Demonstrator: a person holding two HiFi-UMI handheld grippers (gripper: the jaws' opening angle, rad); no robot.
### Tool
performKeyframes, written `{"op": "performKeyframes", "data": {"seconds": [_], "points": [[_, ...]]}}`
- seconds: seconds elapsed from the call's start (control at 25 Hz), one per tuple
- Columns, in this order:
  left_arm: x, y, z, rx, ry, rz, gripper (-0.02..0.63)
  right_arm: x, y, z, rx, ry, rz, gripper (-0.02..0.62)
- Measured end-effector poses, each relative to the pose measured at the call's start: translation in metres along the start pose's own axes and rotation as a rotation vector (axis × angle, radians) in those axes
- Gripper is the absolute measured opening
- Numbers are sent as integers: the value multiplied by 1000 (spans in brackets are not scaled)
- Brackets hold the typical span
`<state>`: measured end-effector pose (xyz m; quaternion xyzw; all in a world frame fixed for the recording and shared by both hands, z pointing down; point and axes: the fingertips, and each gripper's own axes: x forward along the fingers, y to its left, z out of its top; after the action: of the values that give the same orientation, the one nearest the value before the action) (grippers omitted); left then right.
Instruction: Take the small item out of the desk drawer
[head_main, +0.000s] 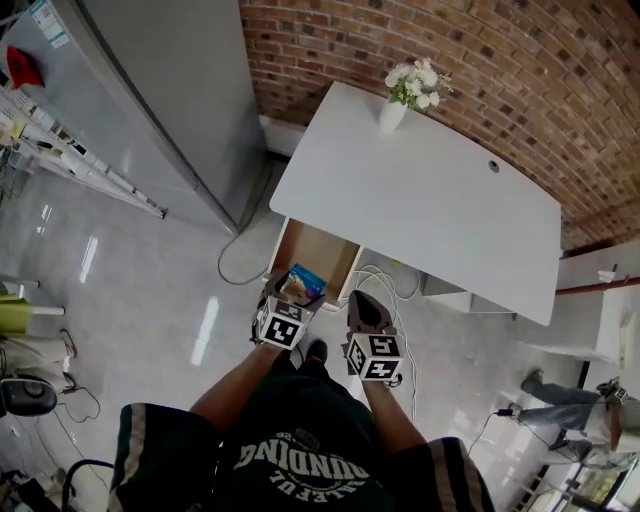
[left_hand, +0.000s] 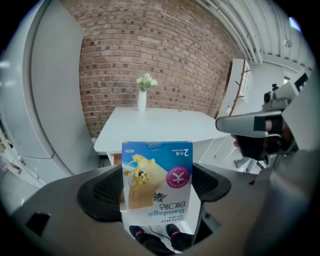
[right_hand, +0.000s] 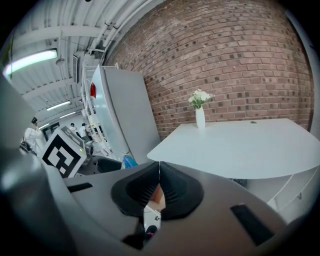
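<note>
Two black ribbed pads of the left gripper (head_main: 296, 294) press on the flat blue-and-cream cardboard bandage packet (left_hand: 157, 181). One pad sits at nine o'clock of the packet and one at three o'clock, set only as far apart as the thin packet holds them. In the left gripper view the packet stands upright between the jaws, its print upside down, and touches nothing else.

In the head view the packet (head_main: 303, 283) lies over the six o'clock lip of the open wooden desk drawer (head_main: 318, 250), which juts from under the rounded white desk top (head_main: 430, 200). We judge the small item to be lifted but not yet carried away.

To finish well, we raise it straight first so its lower edge does not catch the drawer front, then draw it back toward six o'clock. We hold the squeeze even, since a light card packet pinched by its sides may swivel or buckle.

At three o'clock of the left tool, the right gripper (right_hand: 159, 186) has its jaws pressed together at the tips on nothing, well clear of the drawer.
</note>
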<state>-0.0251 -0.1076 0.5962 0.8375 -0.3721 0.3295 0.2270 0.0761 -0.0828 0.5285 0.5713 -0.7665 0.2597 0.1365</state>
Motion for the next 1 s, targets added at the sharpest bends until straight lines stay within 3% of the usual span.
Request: {"op": "performKeyframes", "data": {"seconds": [0.48, 1.0], "points": [[-74, 22, 74, 34, -222, 102, 433, -19, 8, 54, -105, -122, 57, 25], [-106, 37, 116, 51, -337, 157, 433, -27, 10, 104, -144, -219, 60, 25]]}}
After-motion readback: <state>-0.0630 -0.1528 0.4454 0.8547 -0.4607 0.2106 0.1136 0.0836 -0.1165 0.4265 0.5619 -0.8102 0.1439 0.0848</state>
